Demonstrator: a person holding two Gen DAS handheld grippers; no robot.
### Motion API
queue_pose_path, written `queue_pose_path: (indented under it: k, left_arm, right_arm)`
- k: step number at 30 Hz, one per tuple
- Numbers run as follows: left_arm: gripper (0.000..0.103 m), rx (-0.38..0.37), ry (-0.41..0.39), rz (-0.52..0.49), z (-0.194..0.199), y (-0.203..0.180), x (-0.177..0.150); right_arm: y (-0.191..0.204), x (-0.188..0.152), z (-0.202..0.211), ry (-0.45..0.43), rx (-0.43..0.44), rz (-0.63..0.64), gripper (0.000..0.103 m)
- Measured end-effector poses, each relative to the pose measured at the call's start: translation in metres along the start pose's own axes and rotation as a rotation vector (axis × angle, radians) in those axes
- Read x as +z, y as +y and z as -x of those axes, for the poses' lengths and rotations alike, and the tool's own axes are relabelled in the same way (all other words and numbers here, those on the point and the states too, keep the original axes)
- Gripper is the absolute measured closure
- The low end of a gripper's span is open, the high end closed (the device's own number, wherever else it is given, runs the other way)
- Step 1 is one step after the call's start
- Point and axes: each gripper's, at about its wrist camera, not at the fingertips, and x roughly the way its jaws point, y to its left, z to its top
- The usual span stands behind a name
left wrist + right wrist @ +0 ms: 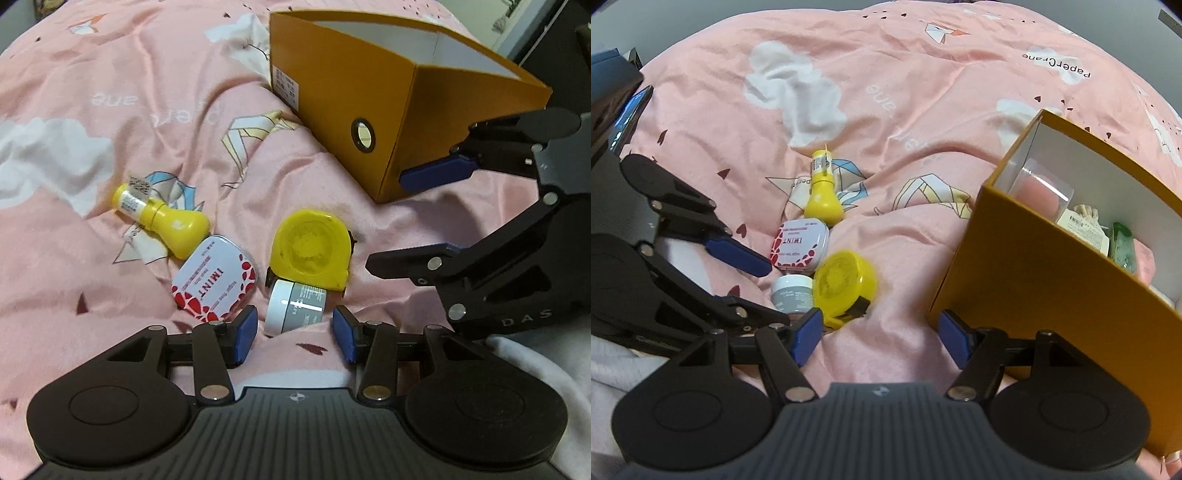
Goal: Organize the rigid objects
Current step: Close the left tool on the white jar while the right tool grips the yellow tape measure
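Jar: I see a small grey jar with a white lid (295, 308) lying on its side just ahead of my left gripper (294, 334), in line with the gap between the blue pads, not gripped.
Tape measure: a yellow tape measure (310, 251) lies flat just beyond the jar and touches it.
Mint tin: a white and red tin (214, 280) sits ahead and left of the left gripper, just beside the jar.
Yellow bottle: a bulb-shaped yellow bottle (162, 218) lies on its side further out to the left, its base against the tin.
Left gripper: partly open, pads apart on either side of the jar's near end, holding nothing.
Right gripper: my right gripper (881, 339) stands wide open and empty over bare bedding; the tape measure is just ahead of its left pad.
Box: an open orange box (1027, 288) stands just to the right of the right gripper; its corner is near the right pad.
Box contents: I make out a clear case with something pink (1043, 192), a cream item and a green item; details unclear.
Surface: everything rests on a pink printed bedspread (110, 110).
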Motion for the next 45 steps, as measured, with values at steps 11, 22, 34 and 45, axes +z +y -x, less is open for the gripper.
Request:
queue_pose_path:
  k: [11, 22, 34, 45]
  left_arm:
    - [0.062, -0.004, 0.039, -0.011, -0.017, 0.003, 0.000]
    - [0.063, 0.046, -0.046, 0.107, 0.020, 0.009, -0.015]
    - [0.064, 0.077, -0.106, 0.189, 0.037, 0.020, -0.026]
    - [0.064, 0.072, -0.098, 0.212, 0.032, 0.023, -0.024]
  right_arm:
    - [-0.004, -0.002, -0.003, 0.007, 0.021, -0.018, 0.038]
    - [0.005, 0.004, -0.001, -0.021, 0.070, 0.055, 0.041]
    - [0.027, 0.013, -0.018, 0.014, 0.065, 0.245, 0.039]
    - [0.045, 0.018, -0.044, 0.080, 0.047, 0.335, 0.039]
